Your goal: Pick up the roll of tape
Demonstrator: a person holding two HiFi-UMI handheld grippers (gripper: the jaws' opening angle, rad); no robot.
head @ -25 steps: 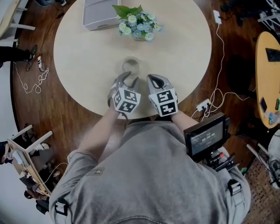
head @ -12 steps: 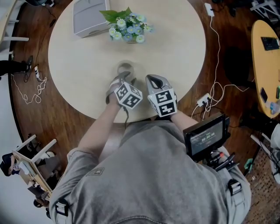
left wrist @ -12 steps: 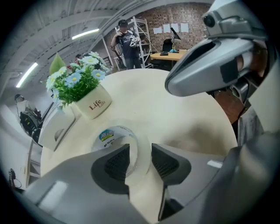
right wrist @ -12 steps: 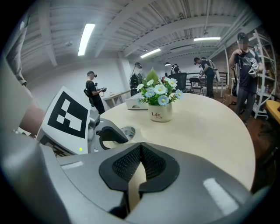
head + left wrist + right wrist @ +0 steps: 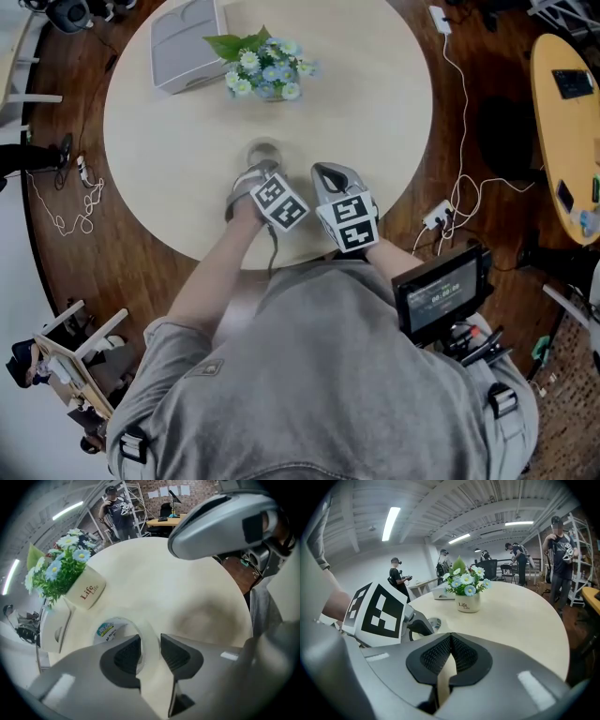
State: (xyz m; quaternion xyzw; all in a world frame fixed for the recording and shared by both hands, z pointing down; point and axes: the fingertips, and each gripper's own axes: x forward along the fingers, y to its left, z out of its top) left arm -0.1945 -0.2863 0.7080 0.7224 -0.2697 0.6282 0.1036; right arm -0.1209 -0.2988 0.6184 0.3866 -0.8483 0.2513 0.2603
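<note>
Roll of tape [image 5: 146, 639]: lies flat on the near part of the round worktop [image 5: 375, 84], a little left of its middle.
Right hand-held gripper [image 5: 450, 653]: jaws together on nothing, parked just right of the left one at the worktop's near edge.
Left hand-held gripper [image 5: 257, 171]: points steeply down. Its jaws are apart astride the roll's near wall, one pad in the hole and one outside. They have just been closing, with no firm squeeze to be seen yet.
Handling: probably light, a stiff ring, not fragile. Its smooth outer face may slip.
Where to hold: across the wall, pads set deep so the ring cannot swing.
Flower pot [image 5: 267, 86]: farther off, well apart from the roll.
</note>
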